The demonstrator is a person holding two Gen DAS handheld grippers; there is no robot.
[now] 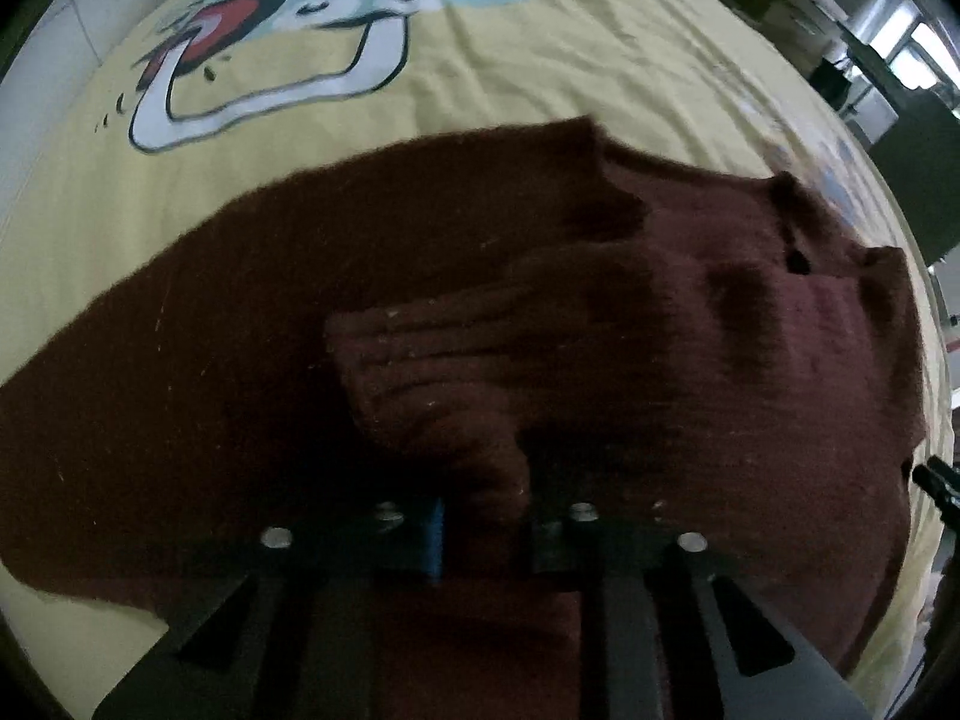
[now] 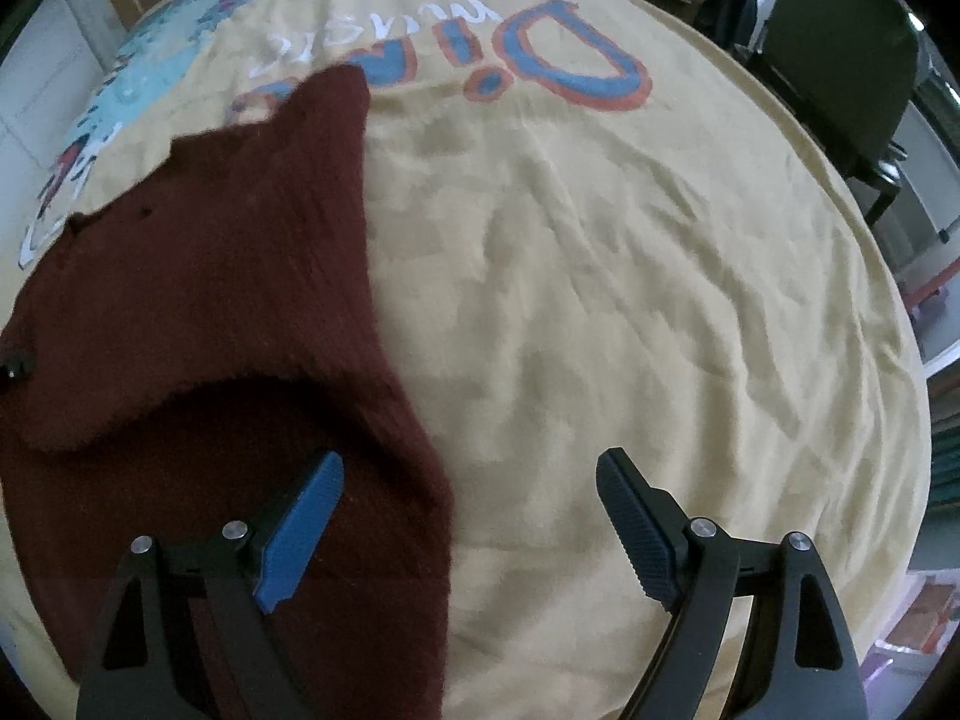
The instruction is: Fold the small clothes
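Note:
A dark maroon knit sweater [image 1: 252,324] lies on a yellow printed cloth [image 1: 540,72]. My left gripper [image 1: 480,516] is shut on a sleeve cuff [image 1: 438,384] of the sweater, held over the sweater's body. In the right wrist view the sweater [image 2: 228,276] fills the left side, one part folded over. My right gripper [image 2: 471,498] is open and empty, its blue left finger [image 2: 300,534] over the sweater's edge, its dark right finger [image 2: 636,528] over bare yellow cloth [image 2: 600,276].
The yellow cloth carries a cartoon print [image 1: 336,12] and large lettering [image 2: 540,54]. A dark chair [image 2: 840,60] stands beyond the far right edge. Shelves and clutter [image 1: 840,12] lie behind the table at the right.

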